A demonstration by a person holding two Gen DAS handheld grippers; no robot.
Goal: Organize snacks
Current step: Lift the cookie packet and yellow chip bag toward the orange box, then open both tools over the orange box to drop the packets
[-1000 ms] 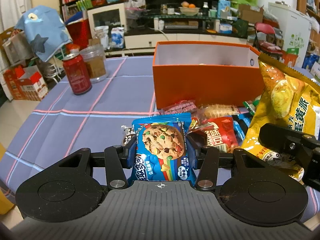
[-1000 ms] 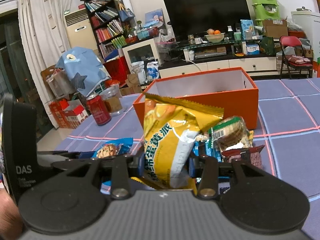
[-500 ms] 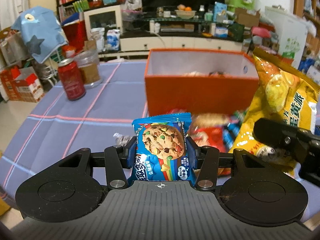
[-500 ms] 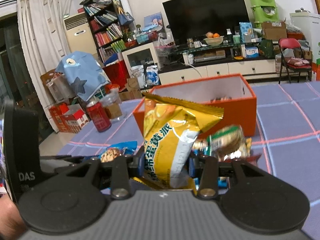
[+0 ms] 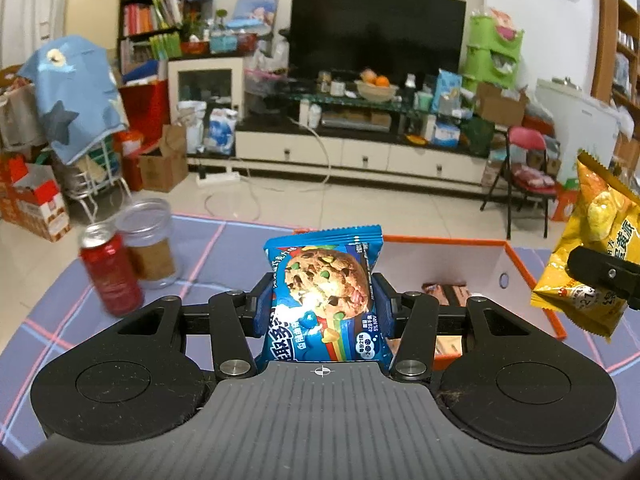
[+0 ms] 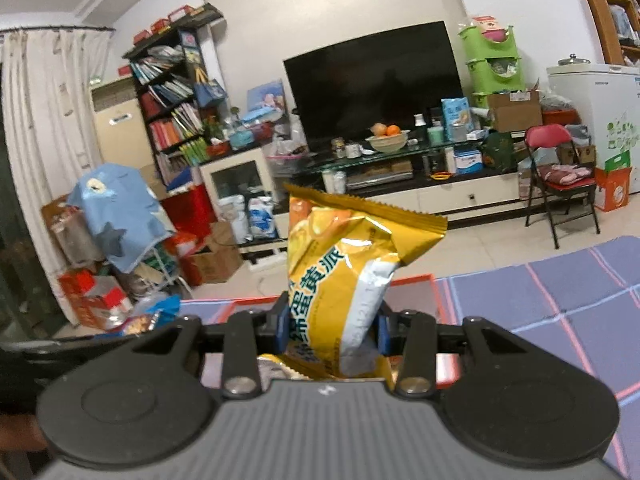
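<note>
Between the blue pads of the left gripper (image 5: 322, 306), a blue cookie packet (image 5: 325, 296) stands upright, clamped on both sides and held in the air above the near edge of an open orange box (image 5: 516, 276). Inside the box, a couple of wrapped snacks (image 5: 444, 293) lie on its pale floor. To the right, the right gripper (image 6: 331, 326) is closed tight on the lower part of a yellow snack bag (image 6: 344, 276), which rises upright from the jaws, its crimped top edge tilted; this bag also hangs over the box, near its right wall. The box sits on a table covered by a purple cloth with pink lines (image 5: 224, 248). On the cloth to the left stand a red drink can (image 5: 111, 274) and, just behind it, a clear plastic jar (image 5: 150, 248). Beyond the table is a cluttered living room with a large dark television (image 5: 378, 36).
</note>
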